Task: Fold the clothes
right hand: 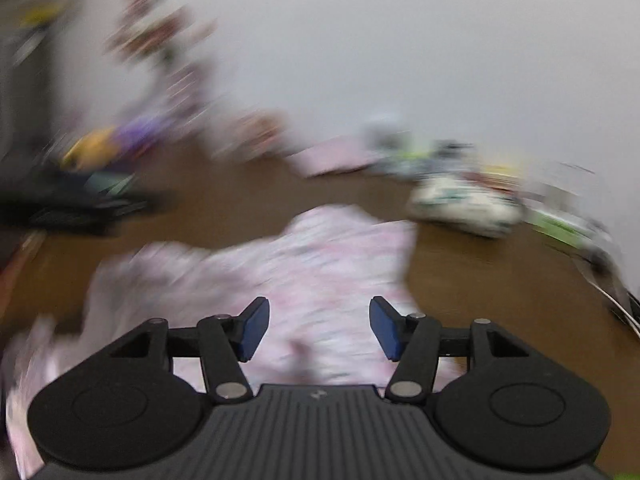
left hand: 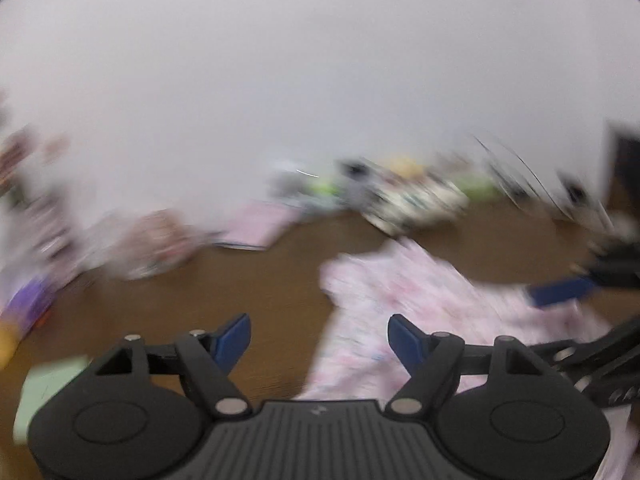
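A pink and white patterned garment (left hand: 404, 300) lies crumpled on the brown floor (left hand: 256, 280). My left gripper (left hand: 319, 340) hangs above the garment's left edge, open, with nothing between its blue pads. The other gripper's blue finger (left hand: 560, 292) shows at the right edge of the left wrist view, over the cloth. In the right wrist view the same garment (right hand: 304, 256) spreads below my right gripper (right hand: 319, 328), which is open and holds nothing. Both views are blurred by motion.
Blurred clutter lines the white wall: a pink flat item (left hand: 260, 224), a white patterned bundle (right hand: 468, 204), green items (right hand: 564, 224), purple and yellow things (right hand: 116, 140). A pale green sheet (left hand: 48, 392) lies at the near left. Dark objects (right hand: 76, 204) sit at far left.
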`<state>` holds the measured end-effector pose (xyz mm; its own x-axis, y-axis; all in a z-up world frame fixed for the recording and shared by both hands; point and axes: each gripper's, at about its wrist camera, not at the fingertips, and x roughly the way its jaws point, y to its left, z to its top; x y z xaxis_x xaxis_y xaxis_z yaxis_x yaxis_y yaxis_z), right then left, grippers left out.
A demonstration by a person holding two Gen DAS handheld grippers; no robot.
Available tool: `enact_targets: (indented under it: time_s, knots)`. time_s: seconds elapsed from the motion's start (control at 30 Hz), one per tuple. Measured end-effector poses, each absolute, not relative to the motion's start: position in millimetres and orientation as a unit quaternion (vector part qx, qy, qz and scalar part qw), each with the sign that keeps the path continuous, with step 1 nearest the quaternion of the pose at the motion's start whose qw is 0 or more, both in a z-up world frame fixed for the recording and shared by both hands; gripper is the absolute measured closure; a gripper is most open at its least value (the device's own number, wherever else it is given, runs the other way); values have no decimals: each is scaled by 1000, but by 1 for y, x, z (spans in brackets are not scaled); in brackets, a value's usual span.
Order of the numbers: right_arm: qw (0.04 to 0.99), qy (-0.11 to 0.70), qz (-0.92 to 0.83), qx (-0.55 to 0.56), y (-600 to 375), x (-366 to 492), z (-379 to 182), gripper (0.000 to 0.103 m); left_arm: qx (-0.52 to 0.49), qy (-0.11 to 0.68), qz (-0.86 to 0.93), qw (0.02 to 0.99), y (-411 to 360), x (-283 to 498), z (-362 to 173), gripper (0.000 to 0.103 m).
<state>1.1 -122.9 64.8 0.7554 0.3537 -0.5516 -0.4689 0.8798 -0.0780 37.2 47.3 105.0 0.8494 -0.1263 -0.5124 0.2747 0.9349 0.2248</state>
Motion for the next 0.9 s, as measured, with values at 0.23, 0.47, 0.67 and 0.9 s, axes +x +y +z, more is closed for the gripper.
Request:
enact_targets:
  time_s: [0.23,0.47,0.67,0.9]
  knots:
    - [899,341,245,-125,-100,40,31,60,213,329,-196,899,23,90,63,84]
    - [936,339,96,-12,-146,79,39,99,-43,354,-116,927,83,128,60,101]
    - [945,308,-74,85,-198,103,39,58,-135,347,-1,928,120,125,56,77]
    - [948,314,59,-6,-143,66,49,40,44,340,-94,935,77,140,79,25]
